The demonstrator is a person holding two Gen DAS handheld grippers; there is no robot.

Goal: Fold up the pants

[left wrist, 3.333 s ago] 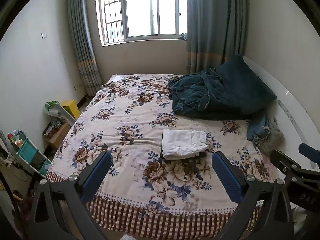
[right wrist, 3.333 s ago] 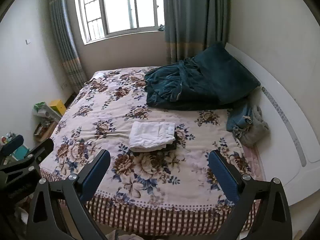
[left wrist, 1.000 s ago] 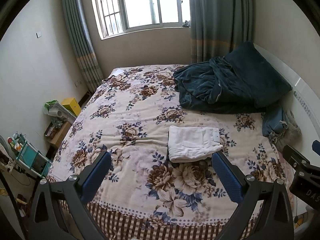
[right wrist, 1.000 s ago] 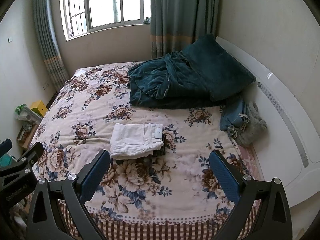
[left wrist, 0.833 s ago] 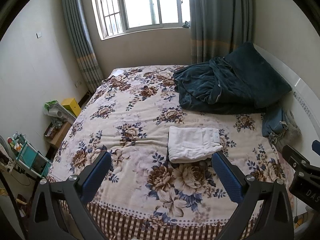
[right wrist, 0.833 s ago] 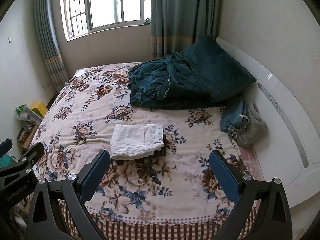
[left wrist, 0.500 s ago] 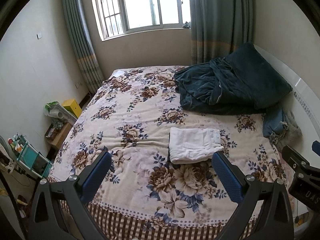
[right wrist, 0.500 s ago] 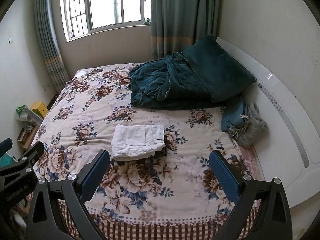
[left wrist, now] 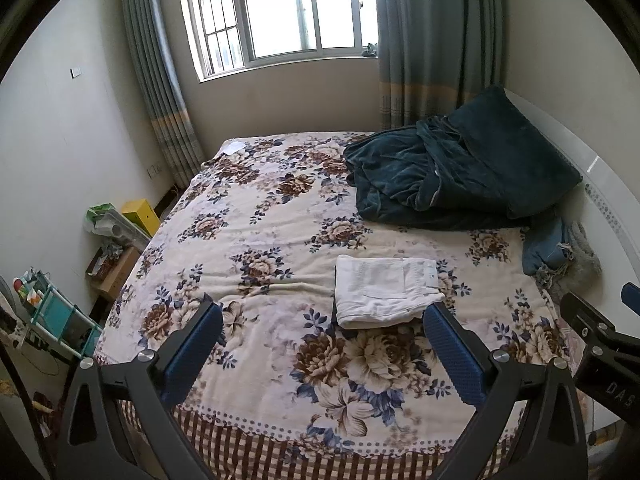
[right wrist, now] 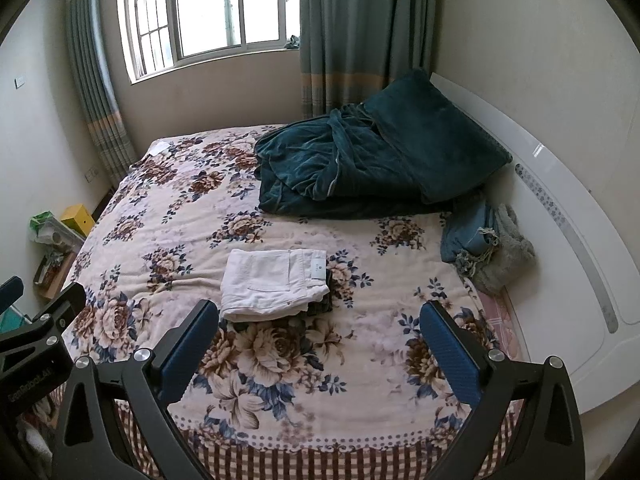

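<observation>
- Hovering over the near edge of the bed (left wrist: 260,240), the left hand-held gripper (left wrist: 322,314) has its two blue-padded fingers (left wrist: 192,350) spread wide, with nothing between them and nothing touched.
- The right hand-held gripper (right wrist: 320,312) is spread just as wide and is likewise empty, clear of the bedspread below it; its black frame shows at the right edge of the left wrist view.
- The white pants (left wrist: 386,290) lie ahead of both grippers on the floral bedspread, folded into a compact, flat rectangle. From the left hand-held gripper they sit just beyond its right finger; from the right hand-held gripper (right wrist: 320,312) they sit just beyond its left finger.
- In the right wrist view the pants (right wrist: 274,282) show a waistband with a small label toward the right end, a pocket seam on top, and stacked layers along the near edge.
- A dark garment (right wrist: 322,304) peeks out from under the right end of the pants, touching them.
- Farther ahead, well apart from the pants, a dark teal blanket (left wrist: 456,172) lies bunched against the white headboard (right wrist: 560,216).
- To the right of the pants, near the headboard, is a small pile of blue and grey clothes (right wrist: 486,246).
</observation>
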